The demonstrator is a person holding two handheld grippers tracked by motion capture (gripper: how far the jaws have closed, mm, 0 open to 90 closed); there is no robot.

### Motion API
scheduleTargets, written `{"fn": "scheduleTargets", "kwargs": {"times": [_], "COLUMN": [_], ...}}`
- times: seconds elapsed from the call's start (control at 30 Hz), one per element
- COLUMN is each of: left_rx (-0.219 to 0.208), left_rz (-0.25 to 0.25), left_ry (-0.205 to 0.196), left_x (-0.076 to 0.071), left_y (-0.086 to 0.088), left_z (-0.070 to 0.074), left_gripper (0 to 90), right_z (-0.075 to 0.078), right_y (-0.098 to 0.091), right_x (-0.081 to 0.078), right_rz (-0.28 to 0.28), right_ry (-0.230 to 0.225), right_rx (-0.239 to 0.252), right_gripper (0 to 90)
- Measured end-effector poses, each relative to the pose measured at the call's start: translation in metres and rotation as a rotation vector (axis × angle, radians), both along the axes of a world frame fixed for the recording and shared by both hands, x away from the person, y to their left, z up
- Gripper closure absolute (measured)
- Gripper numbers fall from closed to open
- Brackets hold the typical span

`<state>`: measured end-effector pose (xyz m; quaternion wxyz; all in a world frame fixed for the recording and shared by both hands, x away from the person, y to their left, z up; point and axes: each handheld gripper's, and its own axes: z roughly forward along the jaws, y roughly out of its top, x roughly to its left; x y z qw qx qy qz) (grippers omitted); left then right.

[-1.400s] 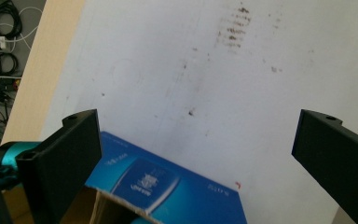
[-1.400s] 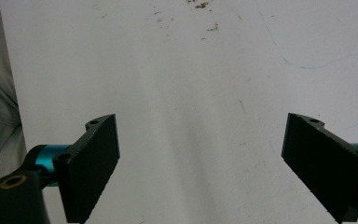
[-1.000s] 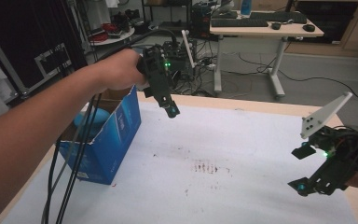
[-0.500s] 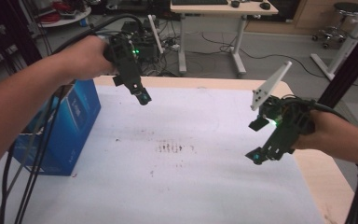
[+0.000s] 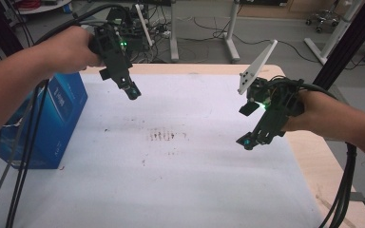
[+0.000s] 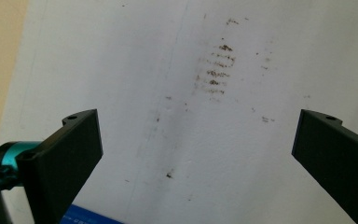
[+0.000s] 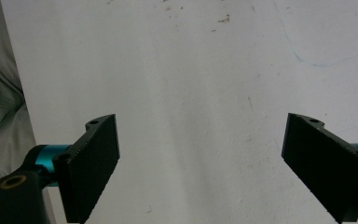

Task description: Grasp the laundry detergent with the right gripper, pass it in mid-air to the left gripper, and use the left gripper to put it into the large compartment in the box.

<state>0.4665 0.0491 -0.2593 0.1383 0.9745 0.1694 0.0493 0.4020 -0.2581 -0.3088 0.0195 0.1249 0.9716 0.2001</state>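
Observation:
My left gripper (image 5: 132, 90) hangs above the far left part of the white sheet (image 5: 185, 171), held by a hand. In the left gripper view its jaws stand wide apart with nothing between them, over brown stains (image 6: 216, 70). My right gripper (image 5: 248, 141) hovers over the sheet's right side, a grey three-cornered plate (image 5: 257, 66) on top. Its jaws are also wide apart and empty in the right gripper view, above bare white sheet (image 7: 200, 93).
A blue cardboard box (image 5: 52, 123) stands on the table's left side, with black cables (image 5: 24, 161) hanging in front of it. Brown stains (image 5: 164, 136) mark the sheet's middle. Bare wood (image 5: 323, 175) runs along the right edge. Desks and cables stand beyond the far edge.
The view has swung left, so the box and both grippers sit further right in frame. The right gripper has come in over the sheet; the left stays near the far left.

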Motion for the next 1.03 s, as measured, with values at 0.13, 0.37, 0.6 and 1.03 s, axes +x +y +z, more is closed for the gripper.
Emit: {"fn": "scheduleTargets", "kwargs": {"times": [0.13, 0.37, 0.6, 1.03], "left_rx": [0.011, 0.008, 0.009, 0.028], "left_rz": [-0.004, -0.003, 0.000, -0.003], "left_ry": [0.005, 0.013, 0.018, 0.006], "left_x": [-0.001, -0.001, -0.001, -0.001], "left_y": [0.000, 0.002, 0.003, 0.003], "left_z": [-0.004, -0.007, -0.009, -0.012], "left_gripper": [1.6, 1.6, 1.6, 1.6], "right_z": [0.000, -0.002, -0.003, -0.001], "right_y": [0.000, 0.003, 0.005, 0.004], "right_x": [0.000, 0.000, 0.001, 0.000], "right_rz": [-0.001, 0.004, 0.010, 0.005], "right_ry": [-0.002, 0.002, 0.002, -0.002], "right_rx": [-0.003, -0.011, -0.008, 0.008], "right_gripper": [10.7, 10.7, 10.6, 10.7]}}
